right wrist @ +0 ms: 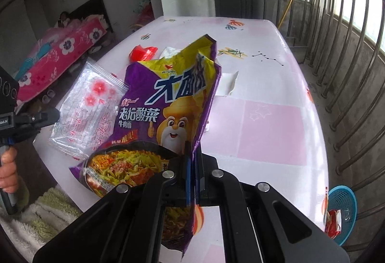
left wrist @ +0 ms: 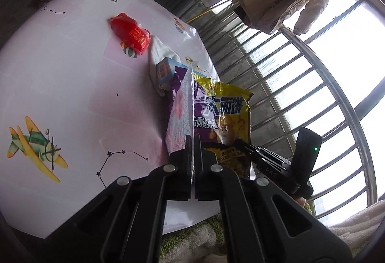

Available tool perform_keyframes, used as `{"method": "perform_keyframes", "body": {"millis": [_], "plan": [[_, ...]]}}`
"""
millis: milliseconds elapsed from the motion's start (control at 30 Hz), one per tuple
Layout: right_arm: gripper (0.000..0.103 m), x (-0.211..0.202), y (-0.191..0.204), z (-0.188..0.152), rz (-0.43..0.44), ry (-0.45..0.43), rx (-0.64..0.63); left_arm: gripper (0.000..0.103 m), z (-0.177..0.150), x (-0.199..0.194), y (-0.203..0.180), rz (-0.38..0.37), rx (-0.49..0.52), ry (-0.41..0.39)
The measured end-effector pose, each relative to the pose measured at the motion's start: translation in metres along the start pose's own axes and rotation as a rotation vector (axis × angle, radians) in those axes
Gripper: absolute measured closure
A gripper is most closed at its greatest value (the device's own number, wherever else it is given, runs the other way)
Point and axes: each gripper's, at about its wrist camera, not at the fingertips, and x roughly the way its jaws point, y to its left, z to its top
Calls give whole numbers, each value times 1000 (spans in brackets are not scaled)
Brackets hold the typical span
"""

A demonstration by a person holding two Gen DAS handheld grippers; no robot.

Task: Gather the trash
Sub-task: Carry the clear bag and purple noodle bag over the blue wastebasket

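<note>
A: Left gripper: jaws closed, pinching the edge of a clear zip bag printed with pink flowers, which is hanging above the table.

B: Right gripper: jaws closed, clamping the lower edge of a purple noodle wrapper, which is standing upright, clear of the tabletop, just beside the zip bag.

A: Still lying on the table, from the left wrist view: a red packet at the far side, a white crumpled tissue touching it, a small blue box resting against the tissue.

B: Right side: a white paper scrap is sitting behind the wrapper. Past the table's right edge, a blue basket is holding what looks like a red-and-white wrapper, though the fisheye rim is blurring it.

A: Also showing: a hand gripping the left handle.
</note>
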Motion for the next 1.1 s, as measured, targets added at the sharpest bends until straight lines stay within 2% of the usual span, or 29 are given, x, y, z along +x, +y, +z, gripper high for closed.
{"method": "perform_keyframes", "body": {"millis": [133, 267, 467, 567, 633, 700, 833, 1000, 1100], "plan": [[100, 1, -1, 0, 4, 8, 5, 103, 0, 2, 3, -21, -14, 6], [100, 2, -2, 0, 5, 13, 9, 98, -1, 11, 12, -36, -57, 32], [100, 9, -3, -1, 12, 25, 9, 94, -4, 18, 16, -18, -73, 55], [100, 11, -5, -2, 27, 31, 21, 94, -3, 19, 14, 15, -53, 49], [100, 11, -7, -2, 39, 30, 33, 95, -3, 19, 11, 63, -23, 39], [100, 6, -9, -1, 52, 19, 43, 99, -3, 16, 7, 81, -1, 29], [100, -8, -15, 3, 57, -21, 45, 102, 0, 4, -4, 90, 29, -7], [101, -43, -28, 18, 53, -106, 39, 102, 9, -7, -30, 53, 98, -38], [101, -69, -41, 28, 49, -145, 54, 102, 24, -2, -57, -3, 156, -29]]}}
